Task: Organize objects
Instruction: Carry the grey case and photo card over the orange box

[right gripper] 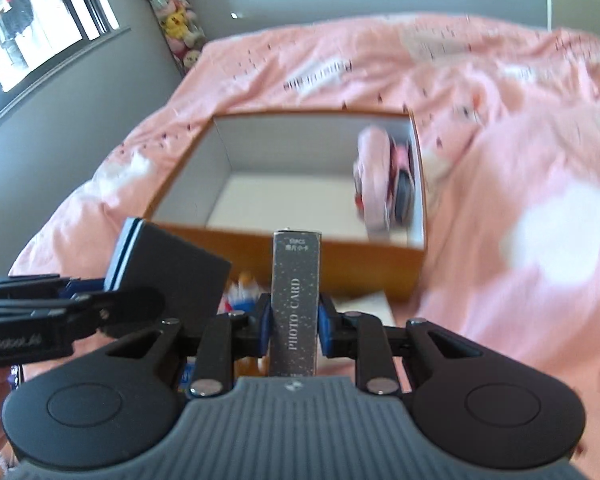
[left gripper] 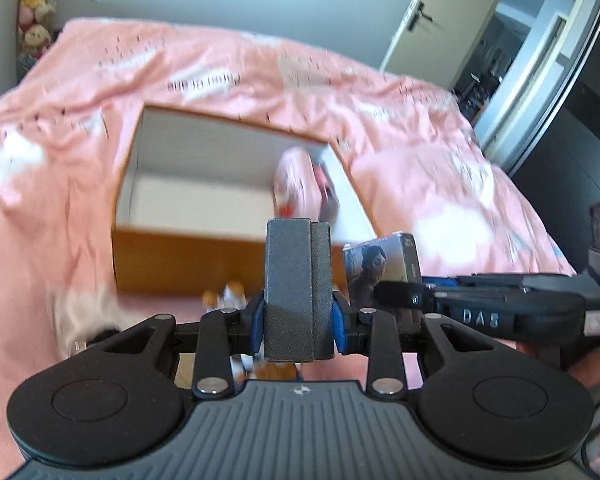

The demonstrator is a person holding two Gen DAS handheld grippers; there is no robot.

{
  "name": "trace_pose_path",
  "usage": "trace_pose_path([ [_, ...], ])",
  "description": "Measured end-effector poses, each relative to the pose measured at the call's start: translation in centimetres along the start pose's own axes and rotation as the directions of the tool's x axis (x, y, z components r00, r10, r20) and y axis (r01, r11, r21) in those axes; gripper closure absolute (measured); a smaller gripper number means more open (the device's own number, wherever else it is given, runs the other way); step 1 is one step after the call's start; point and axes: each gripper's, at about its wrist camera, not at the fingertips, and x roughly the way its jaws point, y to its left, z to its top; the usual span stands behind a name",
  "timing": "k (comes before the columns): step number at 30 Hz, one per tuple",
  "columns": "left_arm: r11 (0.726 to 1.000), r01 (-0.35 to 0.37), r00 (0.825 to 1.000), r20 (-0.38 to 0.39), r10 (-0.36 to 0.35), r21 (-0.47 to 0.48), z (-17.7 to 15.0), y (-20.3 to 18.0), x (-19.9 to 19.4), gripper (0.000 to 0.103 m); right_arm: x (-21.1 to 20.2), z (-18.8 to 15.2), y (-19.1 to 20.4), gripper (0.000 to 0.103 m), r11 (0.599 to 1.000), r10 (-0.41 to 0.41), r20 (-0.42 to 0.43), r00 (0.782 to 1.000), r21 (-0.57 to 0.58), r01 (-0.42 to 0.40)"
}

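Observation:
An open orange box with white inner walls (left gripper: 188, 256) (right gripper: 300, 248) lies on the pink bed. A pink round item (left gripper: 296, 184) (right gripper: 374, 176) leans inside at its right wall. My left gripper (left gripper: 298, 320) is shut on a dark grey textured box (left gripper: 292, 288), held just before the box's near wall; it also shows in the right wrist view (right gripper: 172, 268). My right gripper (right gripper: 296, 320) is shut on a grey "PHOTO CARD" box (right gripper: 296, 300), held upright before the near wall; its picture face shows in the left wrist view (left gripper: 380, 268).
The pink bedspread (left gripper: 460, 184) (right gripper: 520, 200) surrounds the box. A small orange and white toy (left gripper: 232, 292) (right gripper: 240, 288) lies below the grippers. Plush toys (right gripper: 176, 20) hang in the corner. A door (left gripper: 440, 12) stands open at the right.

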Motion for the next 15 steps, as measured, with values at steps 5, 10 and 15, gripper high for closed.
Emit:
trace_pose_path([
  [5,0.999,-0.041,0.997,0.061,0.041,0.012,3.0,0.0,1.1,0.066,1.1,3.2,0.5,0.079,0.999,0.001,0.055,0.998,-0.038,0.001],
  [10,0.998,-0.061,0.996,0.066,0.062,-0.012,6.0,1.4,3.0,0.066,3.3,7.0,0.7,0.079,0.998,0.011,0.083,0.996,-0.057,-0.006],
  [15,0.996,-0.081,0.996,0.026,0.082,-0.035,8.3,3.5,5.9,0.066,7.3,10.3,0.2,0.079,0.998,0.026,0.056,0.998,-0.065,-0.022],
])
